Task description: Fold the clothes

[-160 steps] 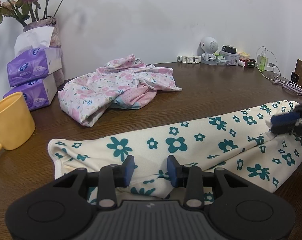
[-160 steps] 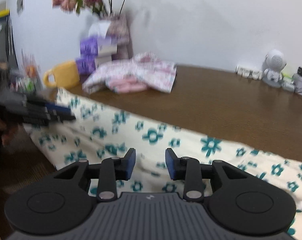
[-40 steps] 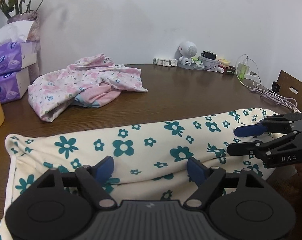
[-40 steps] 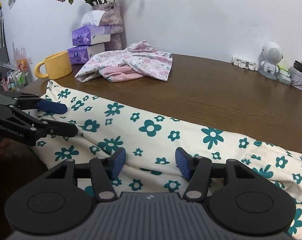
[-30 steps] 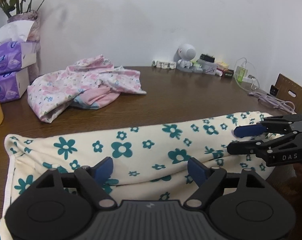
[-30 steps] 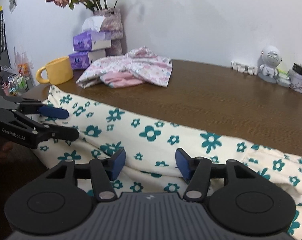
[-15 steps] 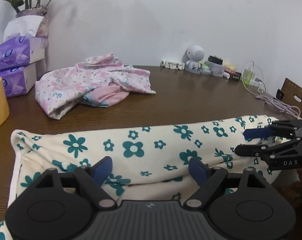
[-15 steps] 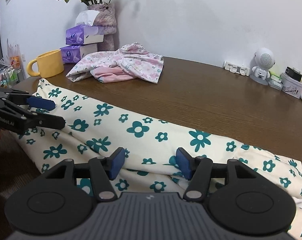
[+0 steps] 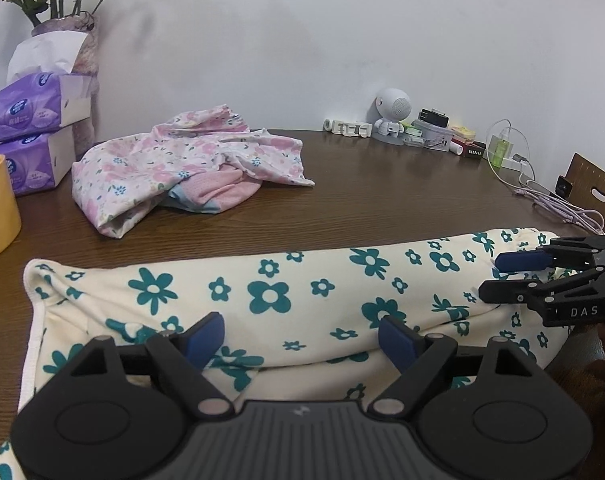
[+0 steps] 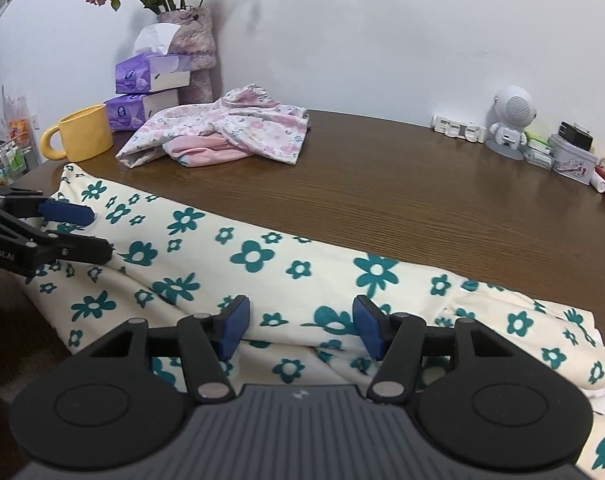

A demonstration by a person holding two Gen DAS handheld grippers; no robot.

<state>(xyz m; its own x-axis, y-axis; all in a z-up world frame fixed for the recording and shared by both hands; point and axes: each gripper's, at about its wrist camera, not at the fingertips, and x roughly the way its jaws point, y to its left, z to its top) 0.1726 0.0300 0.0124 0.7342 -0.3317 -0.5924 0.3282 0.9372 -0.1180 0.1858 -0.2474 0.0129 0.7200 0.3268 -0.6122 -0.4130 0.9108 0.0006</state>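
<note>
A cream garment with teal flowers (image 9: 286, 292) (image 10: 262, 264) lies as a long folded band along the front edge of the brown wooden table (image 9: 382, 208). My left gripper (image 9: 302, 336) is open, its blue pads wide apart just over the band's left half. In the right wrist view the left gripper (image 10: 90, 232) hovers by the cloth's left end. My right gripper (image 10: 301, 328) is open too, a ridge of the fabric running between its pads without being pinched. From the left wrist view the right gripper (image 9: 498, 276) sits over the garment's right end.
A crumpled pink floral garment (image 9: 174, 168) (image 10: 222, 136) lies farther back on the table. A yellow mug (image 10: 84, 132), stacked purple tissue packs (image 9: 34, 100) and a vase stand at the back left. A white toy robot (image 9: 392, 114), small boxes and cables (image 9: 558, 208) line the back right.
Both grippers' jaws stand wider apart than five seconds ago, when they were narrow at the cloth. Over the last second the views shift only slightly and the garment lies the same.
</note>
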